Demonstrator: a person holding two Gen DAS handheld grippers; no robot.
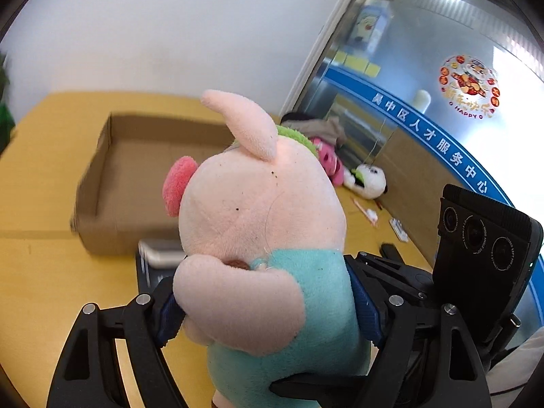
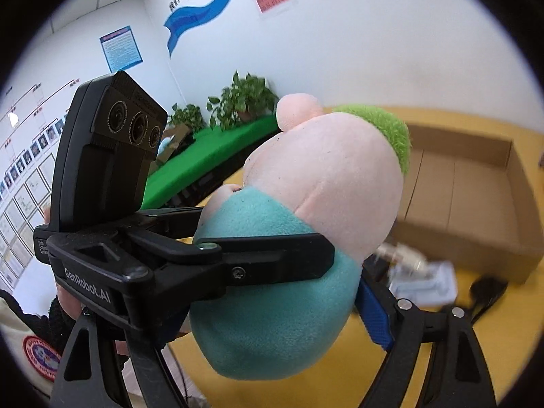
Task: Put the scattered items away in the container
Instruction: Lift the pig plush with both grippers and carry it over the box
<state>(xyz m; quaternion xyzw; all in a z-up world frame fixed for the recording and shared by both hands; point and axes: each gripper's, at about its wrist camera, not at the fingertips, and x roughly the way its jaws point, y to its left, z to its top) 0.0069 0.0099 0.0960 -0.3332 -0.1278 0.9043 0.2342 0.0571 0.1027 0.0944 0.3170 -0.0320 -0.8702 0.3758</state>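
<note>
A pink plush pig [image 1: 261,210] in a teal shirt with a green cap fills both views. My left gripper [image 1: 265,306] is shut on its teal body, blue pads pressed in on both sides. The right wrist view shows the same pig [image 2: 316,183], with the left gripper's black fingers [image 2: 265,255] clamped across it. My right gripper [image 2: 272,309] sits around the pig's lower body, its blue pad [image 2: 374,316] against the right side. The open cardboard box [image 1: 136,170] lies on the yellow table behind the pig; it also shows in the right wrist view [image 2: 476,183].
More plush toys [image 1: 360,173] lie at the far right by a cardboard sheet. A pen [image 1: 365,209] and small items lie near them. A grey object [image 1: 159,251] sits before the box. Papers [image 2: 421,278] and a black item [image 2: 486,289] lie on the yellow table [image 1: 51,289].
</note>
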